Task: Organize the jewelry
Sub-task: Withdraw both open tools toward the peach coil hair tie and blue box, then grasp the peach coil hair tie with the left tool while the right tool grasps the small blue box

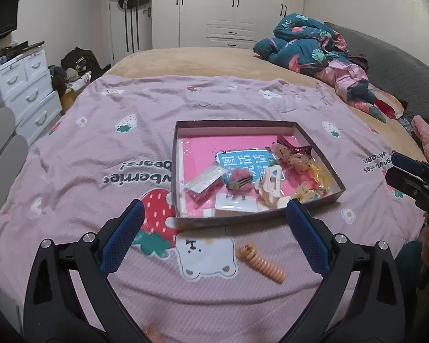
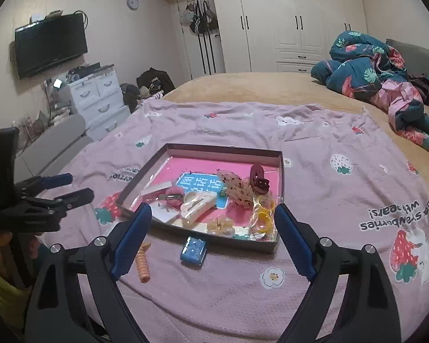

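A shallow open box (image 1: 319,140) with a pink floor sits on a pink strawberry-print blanket (image 1: 100,148) spread over a bed. Inside lie a cream claw clip (image 2: 196,204), a dark red clip (image 2: 258,178), a fuzzy pink hair tie (image 2: 173,195), yellow rings in clear wrap (image 2: 261,218) and small cards. Just outside the box's near wall rest an orange spiral hair tie (image 1: 261,263) and a small blue packet (image 2: 194,251). The left gripper (image 1: 216,214) and right gripper (image 2: 213,218) hover above the blanket near the box, jaws spread wide, holding nothing.
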Motion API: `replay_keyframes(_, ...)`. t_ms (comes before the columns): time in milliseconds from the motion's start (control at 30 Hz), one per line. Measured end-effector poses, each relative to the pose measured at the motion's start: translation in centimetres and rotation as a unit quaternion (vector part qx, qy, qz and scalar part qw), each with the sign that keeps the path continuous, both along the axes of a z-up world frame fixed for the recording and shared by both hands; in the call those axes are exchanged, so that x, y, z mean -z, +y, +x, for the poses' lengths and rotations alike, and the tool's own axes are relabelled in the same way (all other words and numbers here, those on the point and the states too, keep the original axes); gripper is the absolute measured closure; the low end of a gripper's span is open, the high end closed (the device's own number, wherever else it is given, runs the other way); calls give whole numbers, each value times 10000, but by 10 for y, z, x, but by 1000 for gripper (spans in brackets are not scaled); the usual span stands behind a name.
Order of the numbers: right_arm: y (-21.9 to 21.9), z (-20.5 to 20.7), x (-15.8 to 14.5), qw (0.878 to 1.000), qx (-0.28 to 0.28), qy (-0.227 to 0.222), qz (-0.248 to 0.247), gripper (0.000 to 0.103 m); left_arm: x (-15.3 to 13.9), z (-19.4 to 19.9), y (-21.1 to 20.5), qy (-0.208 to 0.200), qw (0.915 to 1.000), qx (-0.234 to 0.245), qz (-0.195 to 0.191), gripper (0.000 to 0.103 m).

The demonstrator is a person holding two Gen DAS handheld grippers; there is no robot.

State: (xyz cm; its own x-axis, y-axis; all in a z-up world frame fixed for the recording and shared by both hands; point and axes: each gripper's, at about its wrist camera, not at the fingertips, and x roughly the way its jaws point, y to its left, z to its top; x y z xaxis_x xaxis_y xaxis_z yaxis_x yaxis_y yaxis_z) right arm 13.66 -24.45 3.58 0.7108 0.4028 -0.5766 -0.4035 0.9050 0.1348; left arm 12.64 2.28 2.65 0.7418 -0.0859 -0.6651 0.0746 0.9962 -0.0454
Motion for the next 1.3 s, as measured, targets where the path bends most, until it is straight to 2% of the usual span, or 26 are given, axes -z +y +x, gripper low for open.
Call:
replay_keyframes(300, 10, -4, 15, 9997, -100, 162, -136, 15, 11, -16, 7, 154, 9999, -75, -19, 11)
replay_keyframes(533, 21, 3, 39, 9982, -247, 484, -247, 15, 34, -24, 11, 454, 9987, -56, -216, 11)
replay_keyframes(633, 25, 10, 53, 9966, -324, 706, -257, 15, 49, -24, 8, 738, 9964, 102, -406, 23)
replay_keyframes(700, 28, 14, 62, 9955, -354, 832, -281, 15, 63, -24, 2, 974, 9936, 238, -529, 36)
replay_keyframes(733, 29, 16, 67, 9946, -392, 917, -277, 16, 69, -24, -1, 1057, 9923, 303, -572, 40)
replay_keyframes(800, 32, 22, 76, 9927, -462, 1089, -248, 22, 83, -23, -9, 1291, 9881, 489, -673, 49)
replay_keyframes(933, 43, 35, 96, 9873, -600, 1464, -154, 27, 97, -18, -20, 1496, 9841, 639, -718, 49)
replay_keyframes(1100, 56, 54, 115, 9801, -681, 1863, 30, 36, 110, -8, -25, 1632, 9798, 649, -951, 49)
replay_keyframes(1133, 56, 57, 119, 9785, -670, 1949, 64, 40, 112, -6, -26, 1654, 9793, 633, -981, 50)
replay_keyframes(1267, 56, 64, 128, 9768, -640, 2044, 85, 66, 116, 4, -31, 1682, 9784, 629, -1027, 50)
replay_keyframes(1300, 54, 63, 128, 9768, -652, 2036, 106, 66, 116, 8, -32, 1681, 9782, 606, -1061, 50)
